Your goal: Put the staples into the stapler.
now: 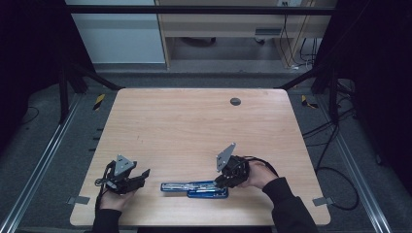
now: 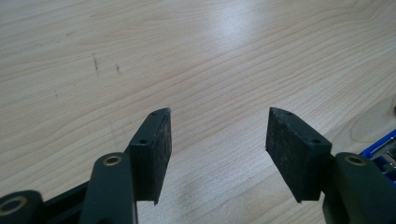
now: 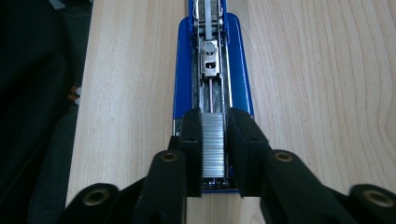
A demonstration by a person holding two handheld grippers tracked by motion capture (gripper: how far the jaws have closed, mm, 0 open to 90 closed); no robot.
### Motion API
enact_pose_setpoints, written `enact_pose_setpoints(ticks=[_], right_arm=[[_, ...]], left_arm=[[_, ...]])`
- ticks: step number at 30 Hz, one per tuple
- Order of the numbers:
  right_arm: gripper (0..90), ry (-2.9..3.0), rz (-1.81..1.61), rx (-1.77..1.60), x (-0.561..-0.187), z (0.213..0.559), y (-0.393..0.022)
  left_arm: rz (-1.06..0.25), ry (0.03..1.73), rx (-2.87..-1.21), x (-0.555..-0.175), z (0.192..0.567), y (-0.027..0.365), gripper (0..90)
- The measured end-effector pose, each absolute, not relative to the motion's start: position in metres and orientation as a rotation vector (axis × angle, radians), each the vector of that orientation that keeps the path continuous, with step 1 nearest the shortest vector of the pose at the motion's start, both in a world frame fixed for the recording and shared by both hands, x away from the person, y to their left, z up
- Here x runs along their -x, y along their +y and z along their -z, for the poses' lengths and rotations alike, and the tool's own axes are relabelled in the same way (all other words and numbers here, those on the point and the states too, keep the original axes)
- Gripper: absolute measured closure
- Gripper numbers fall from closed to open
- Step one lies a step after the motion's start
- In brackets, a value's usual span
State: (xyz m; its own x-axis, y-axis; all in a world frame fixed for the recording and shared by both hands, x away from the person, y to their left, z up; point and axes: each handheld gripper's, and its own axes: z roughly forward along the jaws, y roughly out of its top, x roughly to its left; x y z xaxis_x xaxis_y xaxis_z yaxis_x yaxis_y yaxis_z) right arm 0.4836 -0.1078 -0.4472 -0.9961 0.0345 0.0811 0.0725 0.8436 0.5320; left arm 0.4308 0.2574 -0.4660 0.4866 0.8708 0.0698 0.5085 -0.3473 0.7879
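Both forearms come in at the near edge of the high view, each hand carrying a gripper over the wooden table (image 1: 194, 121); the left gripper (image 1: 144, 173) is held low near the near-left corner, its jaws spread with nothing between them and aimed toward the blue stapler (image 1: 194, 188), which lies opened out flat just beyond those jaws; the right gripper (image 1: 221, 180) comes at the stapler's other end, its jaws down on the staple channel, with its grey plate tilted up above it; a small dark round cap (image 1: 235, 101) sits in the table far beyond both grippers. Seen from the left gripper view, the left gripper (image 2: 217, 140) has its two black pads (image 2: 156, 149) well apart over bare wood, gripping nothing; a blue corner of the stapler (image 2: 384, 149) peeks past the outer side of the right-hand jaw. Looking along the right gripper view, the right gripper (image 3: 214, 140) has its jaws close together, one on each side of a silver strip of staples (image 3: 214, 144) that sits between them in the open channel; whether the pads press on the strip or merely flank it I cannot tell; the stapler (image 3: 240, 74) runs straight ahead from the jaws, its spring pusher (image 3: 209, 58) further up the channel.
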Motion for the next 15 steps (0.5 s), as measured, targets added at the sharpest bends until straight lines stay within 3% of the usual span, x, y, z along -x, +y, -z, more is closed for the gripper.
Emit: enact_pose_setpoints(ticks=[4, 15], right_arm=[[69.9, -2.956, 0.869, 0.108, -0.4838, 0.4466, -0.1093], [78.0, -2.956, 0.864, 0.089, -0.4825, 0.4469, -0.1077]], left_arm=[[-0.641, 1.134, -2.014, -0.4309, 0.4661, 0.2572, 40.5], [-0.64, 1.136, -2.015, -0.431, 0.4663, 0.2572, 40.6]])
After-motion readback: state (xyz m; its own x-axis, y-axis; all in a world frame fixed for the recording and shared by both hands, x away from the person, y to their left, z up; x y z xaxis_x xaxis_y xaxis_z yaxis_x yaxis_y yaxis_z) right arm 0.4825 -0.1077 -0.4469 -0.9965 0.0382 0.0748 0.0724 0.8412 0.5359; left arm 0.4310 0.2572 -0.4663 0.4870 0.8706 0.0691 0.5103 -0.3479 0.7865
